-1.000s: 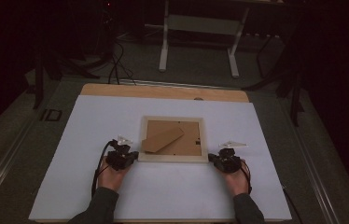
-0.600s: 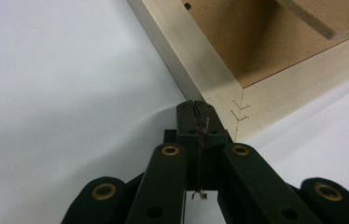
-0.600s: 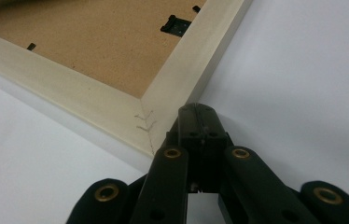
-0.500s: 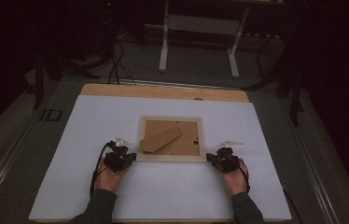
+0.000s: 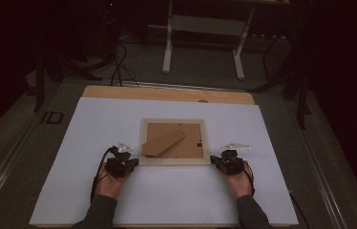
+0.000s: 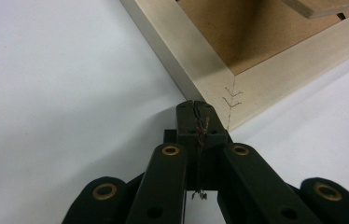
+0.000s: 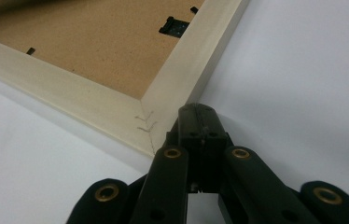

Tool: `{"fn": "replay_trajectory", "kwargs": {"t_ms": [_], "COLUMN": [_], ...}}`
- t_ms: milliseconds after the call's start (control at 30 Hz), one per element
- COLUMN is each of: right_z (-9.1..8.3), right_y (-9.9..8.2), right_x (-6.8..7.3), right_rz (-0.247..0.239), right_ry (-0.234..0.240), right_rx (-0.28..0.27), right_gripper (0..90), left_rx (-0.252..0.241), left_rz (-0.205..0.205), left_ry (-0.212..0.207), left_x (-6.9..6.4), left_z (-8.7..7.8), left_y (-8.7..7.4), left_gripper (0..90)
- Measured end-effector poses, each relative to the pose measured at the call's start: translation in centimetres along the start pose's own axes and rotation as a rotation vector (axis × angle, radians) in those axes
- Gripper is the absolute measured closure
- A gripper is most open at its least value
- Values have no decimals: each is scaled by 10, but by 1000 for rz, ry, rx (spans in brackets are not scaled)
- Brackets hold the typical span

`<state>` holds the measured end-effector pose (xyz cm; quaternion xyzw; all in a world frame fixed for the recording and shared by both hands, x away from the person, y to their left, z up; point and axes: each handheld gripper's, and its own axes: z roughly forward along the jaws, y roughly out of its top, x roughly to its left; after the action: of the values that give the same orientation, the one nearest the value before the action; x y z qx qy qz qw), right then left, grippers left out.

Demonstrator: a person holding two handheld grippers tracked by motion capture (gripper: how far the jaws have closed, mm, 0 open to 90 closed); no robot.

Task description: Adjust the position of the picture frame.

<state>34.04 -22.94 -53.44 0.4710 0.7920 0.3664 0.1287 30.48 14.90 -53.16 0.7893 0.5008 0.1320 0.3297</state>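
A pale wooden picture frame [image 5: 174, 161] lies face down on the white table top, its brown backing board and fold-out stand [image 5: 163, 142] facing up. My left gripper [image 5: 134, 162] is shut and empty, its tips against the frame's near left corner [image 6: 228, 100]. My right gripper [image 5: 213, 161] is shut too, with nothing in it, tips at the frame's near right corner [image 7: 149, 126]. In the left gripper view the shut jaws meet at the left gripper [image 6: 195, 106]. In the right gripper view the right gripper [image 7: 196, 111] sits beside the frame's side rail.
The white sheet [image 5: 95, 129] covers a wooden table [image 5: 167, 93] whose far edge shows. A metal stand [image 5: 203, 24] and cables [image 5: 119, 71] are on the dark floor beyond. A small black hanger clip [image 7: 175, 26] sits on the backing board.
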Motion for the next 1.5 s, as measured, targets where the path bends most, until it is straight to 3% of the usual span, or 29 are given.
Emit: {"fn": "replay_trajectory", "kwargs": {"t_ms": [600,1067,1500], "right_z": [3,3,-17], "right_y": [2,1,5], "right_x": [7,5,8], "right_rz": [-17,-30,-49], "right_ry": [-9,-7,-8], "right_rx": [-2,-14,-60], "right_gripper": [900,900,837], "left_rx": [-2,-16,-64], "left_rz": [-18,-24,-49], "left_ry": [6,4,11], "left_x": [5,6,9], "left_z": [-3,-4,-16], "left_y": [-3,-2,1], "left_gripper": [900,896,844]}}
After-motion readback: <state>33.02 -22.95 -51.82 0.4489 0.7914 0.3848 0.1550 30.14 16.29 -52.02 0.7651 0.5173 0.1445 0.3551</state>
